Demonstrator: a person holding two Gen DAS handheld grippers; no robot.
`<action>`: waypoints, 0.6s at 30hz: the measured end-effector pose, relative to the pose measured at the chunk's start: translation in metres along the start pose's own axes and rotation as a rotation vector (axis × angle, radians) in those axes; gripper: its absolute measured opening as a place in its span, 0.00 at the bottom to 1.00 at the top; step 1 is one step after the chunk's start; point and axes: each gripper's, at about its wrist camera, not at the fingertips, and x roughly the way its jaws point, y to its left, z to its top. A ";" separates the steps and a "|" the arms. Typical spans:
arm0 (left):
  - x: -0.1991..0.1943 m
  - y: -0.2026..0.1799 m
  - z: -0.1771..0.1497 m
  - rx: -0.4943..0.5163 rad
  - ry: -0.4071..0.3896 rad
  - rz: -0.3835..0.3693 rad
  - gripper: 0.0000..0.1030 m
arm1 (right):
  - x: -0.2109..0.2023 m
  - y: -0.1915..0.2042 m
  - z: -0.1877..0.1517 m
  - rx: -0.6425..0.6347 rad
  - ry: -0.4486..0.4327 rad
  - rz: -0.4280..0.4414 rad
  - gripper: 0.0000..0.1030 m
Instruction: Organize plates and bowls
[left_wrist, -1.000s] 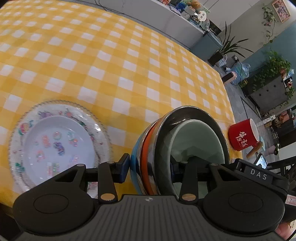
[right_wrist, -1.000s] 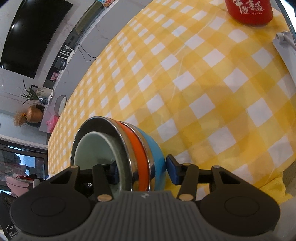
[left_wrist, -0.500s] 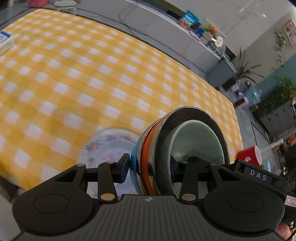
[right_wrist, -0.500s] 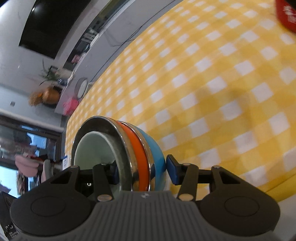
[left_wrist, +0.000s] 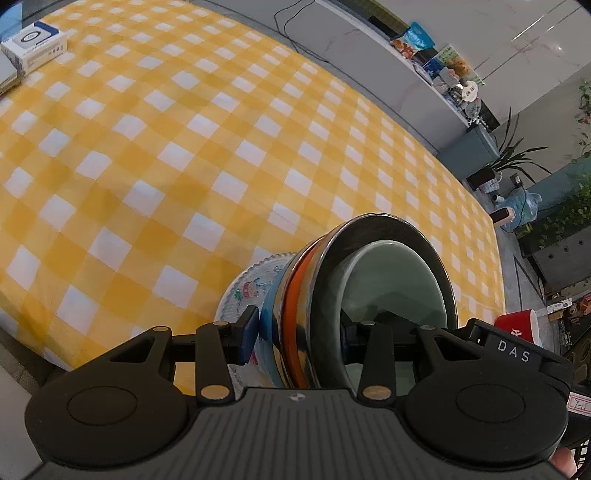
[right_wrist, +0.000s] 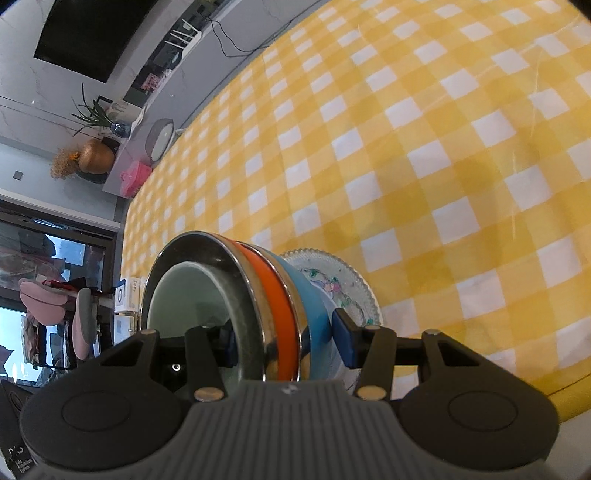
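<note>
A nested stack of bowls (left_wrist: 373, 299), blue and orange outside, steel and pale green inside, is clamped from both sides. My left gripper (left_wrist: 299, 336) is shut on the stack's rim, one finger outside on the blue wall, one inside the green bowl. My right gripper (right_wrist: 284, 339) is shut on the same stack (right_wrist: 236, 302) from the opposite side. The stack hangs over a patterned glass plate (left_wrist: 247, 288) on the yellow checked tablecloth; the plate also shows in the right wrist view (right_wrist: 343, 284), mostly hidden behind the bowls. I cannot tell whether stack and plate touch.
A red mug (left_wrist: 517, 328) stands at the right behind the other gripper. A white and blue box (left_wrist: 35, 44) lies at the table's far left corner. The table's near edge (left_wrist: 33, 347) runs close below the plate. A sideboard stands beyond the far edge.
Both grippers have carried the bowl stack sideways to above the patterned plate, which now lies directly behind and under the stack. The grips have not changed.
</note>
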 end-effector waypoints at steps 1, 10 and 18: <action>0.002 0.001 0.000 -0.003 0.003 0.001 0.45 | 0.002 -0.001 0.000 0.002 0.006 -0.002 0.47; 0.006 0.005 0.000 -0.006 0.013 0.006 0.45 | 0.008 0.001 -0.002 0.008 0.015 -0.005 0.48; 0.003 0.003 0.000 0.002 -0.009 0.013 0.46 | 0.005 0.002 -0.004 0.002 0.005 0.014 0.60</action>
